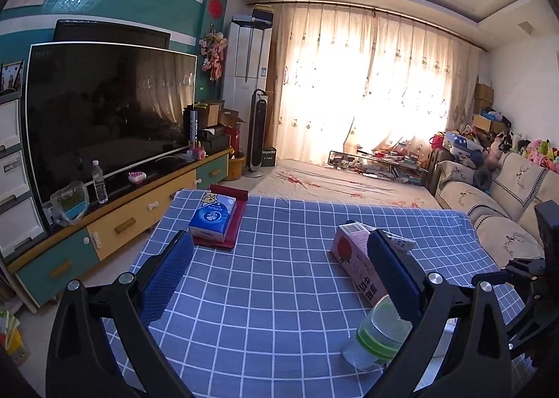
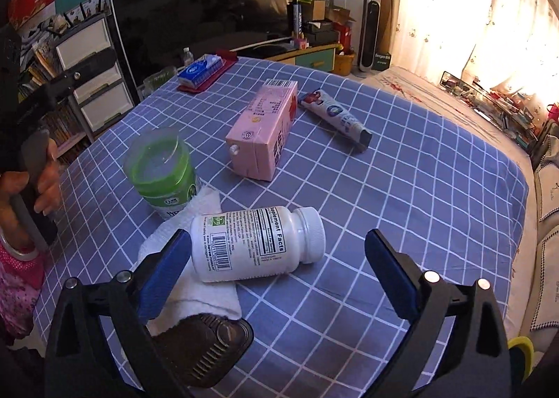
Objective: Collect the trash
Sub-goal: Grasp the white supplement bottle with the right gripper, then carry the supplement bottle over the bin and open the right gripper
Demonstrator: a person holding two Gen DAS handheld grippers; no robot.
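On the blue checked tablecloth (image 2: 401, 188) a white supplement bottle (image 2: 258, 244) lies on its side, partly on a crumpled white paper towel (image 2: 199, 293). My right gripper (image 2: 279, 258) is open around the bottle: the left pad sits close to its base, the right pad well clear of it. Further off are a clear bottle with a green label (image 2: 160, 167), a pink carton (image 2: 265, 129) on its side, and a toothpaste tube (image 2: 335, 115). My left gripper (image 1: 279, 258) is open and empty; the pink carton (image 1: 349, 254) and the green-labelled bottle (image 1: 380, 335) lie just behind its right finger.
A blue tissue pack (image 1: 213, 216) rests on a red tray (image 1: 234, 230) at the table's far left. A dark ridged object (image 2: 206, 345) lies near my right gripper's base. A person's hand (image 2: 38, 185) holds the left gripper's handle. A TV cabinet (image 1: 115, 223) runs along the left, a sofa (image 1: 489, 216) along the right.
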